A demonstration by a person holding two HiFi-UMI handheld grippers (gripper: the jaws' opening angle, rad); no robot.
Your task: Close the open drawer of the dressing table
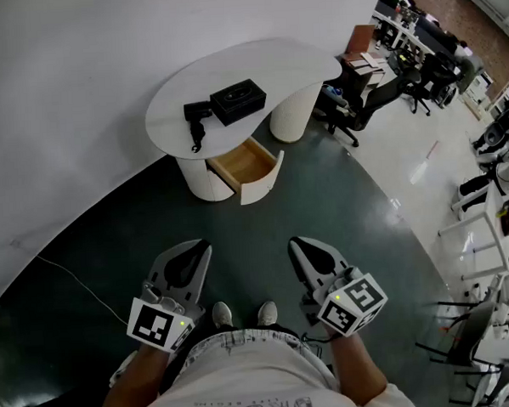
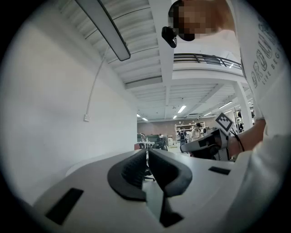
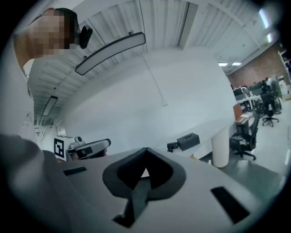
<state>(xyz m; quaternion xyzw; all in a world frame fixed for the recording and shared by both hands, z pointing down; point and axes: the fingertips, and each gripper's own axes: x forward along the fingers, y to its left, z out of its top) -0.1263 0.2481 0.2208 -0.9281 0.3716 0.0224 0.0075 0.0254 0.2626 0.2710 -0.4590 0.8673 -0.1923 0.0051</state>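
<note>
The white curved dressing table (image 1: 256,62) looks smooth and matt — its open drawer (image 1: 242,163) shows pale wood inside — above a faintly shiny dark green floor (image 1: 349,227).

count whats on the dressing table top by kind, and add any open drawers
black box: 1
black hair dryer: 1
open drawer: 1
total: 3

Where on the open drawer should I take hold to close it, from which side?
No handle shows, so press the drawer on its curved white front panel, mid-width, from the floor side. It stands pulled straight out of the dressing table; push along that line.
</note>
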